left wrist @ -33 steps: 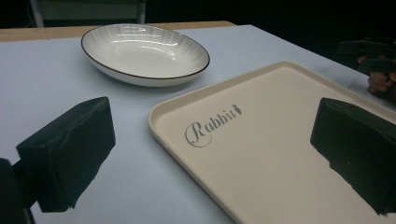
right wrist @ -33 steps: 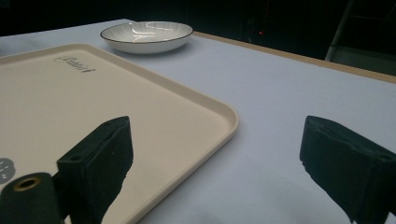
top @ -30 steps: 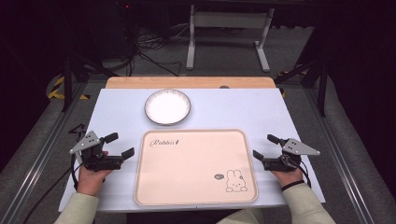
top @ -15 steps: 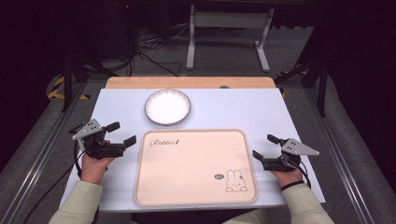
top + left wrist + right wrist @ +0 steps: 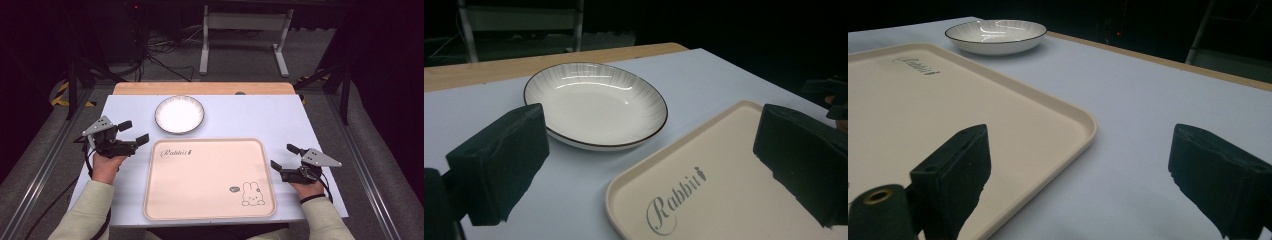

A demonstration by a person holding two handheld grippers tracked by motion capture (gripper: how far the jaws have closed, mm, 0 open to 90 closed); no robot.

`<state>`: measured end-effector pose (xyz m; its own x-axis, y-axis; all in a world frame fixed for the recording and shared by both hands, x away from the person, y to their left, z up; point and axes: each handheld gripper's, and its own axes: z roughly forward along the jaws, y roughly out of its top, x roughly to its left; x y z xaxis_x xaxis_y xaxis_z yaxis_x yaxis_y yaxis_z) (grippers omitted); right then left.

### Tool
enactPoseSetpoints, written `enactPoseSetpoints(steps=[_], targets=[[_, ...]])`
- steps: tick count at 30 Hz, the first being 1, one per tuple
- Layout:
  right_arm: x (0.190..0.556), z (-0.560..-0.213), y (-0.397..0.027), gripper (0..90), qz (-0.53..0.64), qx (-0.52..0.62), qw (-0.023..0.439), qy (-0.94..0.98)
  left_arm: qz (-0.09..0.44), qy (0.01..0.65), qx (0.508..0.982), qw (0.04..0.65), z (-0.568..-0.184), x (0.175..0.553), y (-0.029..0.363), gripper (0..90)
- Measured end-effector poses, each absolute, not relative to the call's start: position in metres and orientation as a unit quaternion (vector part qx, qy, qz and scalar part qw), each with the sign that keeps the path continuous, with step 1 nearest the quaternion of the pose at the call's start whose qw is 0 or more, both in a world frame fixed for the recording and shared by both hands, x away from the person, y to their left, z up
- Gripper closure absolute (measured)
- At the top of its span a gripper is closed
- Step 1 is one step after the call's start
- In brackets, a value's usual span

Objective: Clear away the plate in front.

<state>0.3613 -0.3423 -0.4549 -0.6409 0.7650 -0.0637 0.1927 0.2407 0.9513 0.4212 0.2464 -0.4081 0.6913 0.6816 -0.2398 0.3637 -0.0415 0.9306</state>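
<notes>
Plate (image 5: 179,114) sits on the worktop (image 5: 250,117) just behind the tray (image 5: 209,178), and the left claw (image 5: 134,132), jaws wide apart, has risen and moved nearer to it, probably to grasp its rim, while the right claw (image 5: 284,156) waits open beside the tray.

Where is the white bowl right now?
In the high view, the white bowl sits on the table's far left part, just beyond the tray, with the open left gripper pointing toward it.
</notes>
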Motion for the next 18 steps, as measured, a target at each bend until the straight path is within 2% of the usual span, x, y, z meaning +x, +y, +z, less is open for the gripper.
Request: enactPoseSetpoints(steps=[18], targets=[[0.361, -0.455, -0.341, 11.0, 0.518, 0.329, 0.277, 0.74, 0.13, 0.367, 0.714, 0.582, -0.405, 0.461, 0.237, 0.3]])
